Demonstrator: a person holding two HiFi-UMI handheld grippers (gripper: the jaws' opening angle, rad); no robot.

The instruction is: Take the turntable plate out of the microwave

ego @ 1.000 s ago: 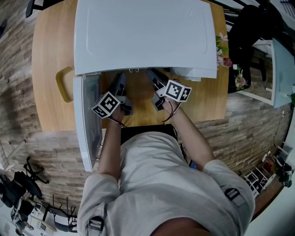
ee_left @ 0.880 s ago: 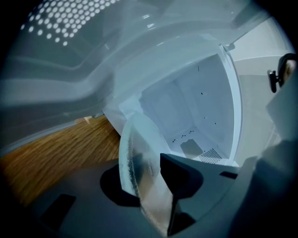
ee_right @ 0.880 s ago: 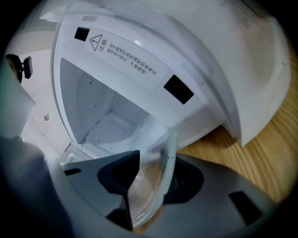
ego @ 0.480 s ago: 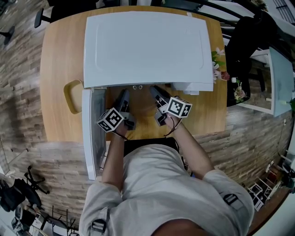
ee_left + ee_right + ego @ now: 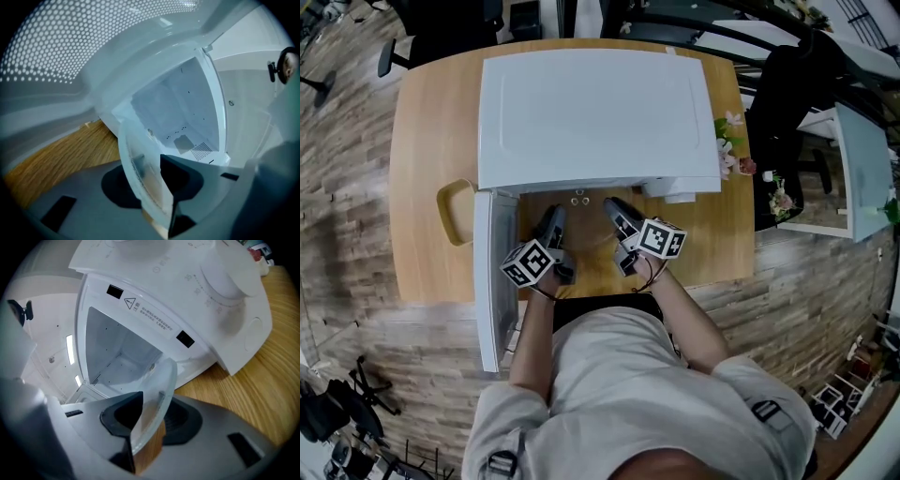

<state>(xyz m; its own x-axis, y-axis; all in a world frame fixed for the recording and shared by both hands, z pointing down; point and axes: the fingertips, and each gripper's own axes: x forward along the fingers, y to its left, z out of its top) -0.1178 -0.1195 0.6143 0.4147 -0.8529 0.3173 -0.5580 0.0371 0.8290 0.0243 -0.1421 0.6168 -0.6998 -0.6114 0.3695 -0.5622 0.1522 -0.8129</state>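
Turntable plate [image 5: 136, 154] is out of the microwave [image 5: 595, 112], and you hold it between both tools just in front of the open cavity [image 5: 117, 348]. The cavity floor behind it is bare and white.

Left tongs [image 5: 154, 180] are clamped on the plate's left rim, with a dark pad on each side of the clear glass. The plate stands on edge in that view (tilted, not flat).

Right tongs [image 5: 150, 420] are closing on the plate's right rim. The glass sits between the pads, and the left pad is against it.

From the head view, your left tongs [image 5: 553, 217] and right tongs [image 5: 614, 206] sit side by side. Both point toward the far side, at the microwave front, and they are near each other but not touching. The glass itself is too clear to pick out from above.

The door [image 5: 495, 272] is swung open to the left and sticks out toward you, past the near edge of the wooden surface [image 5: 431, 122]. Your left tool is just right of the door. The microwave sits in the middle of the surface, and the right gripper view shows its control dial side on the right.
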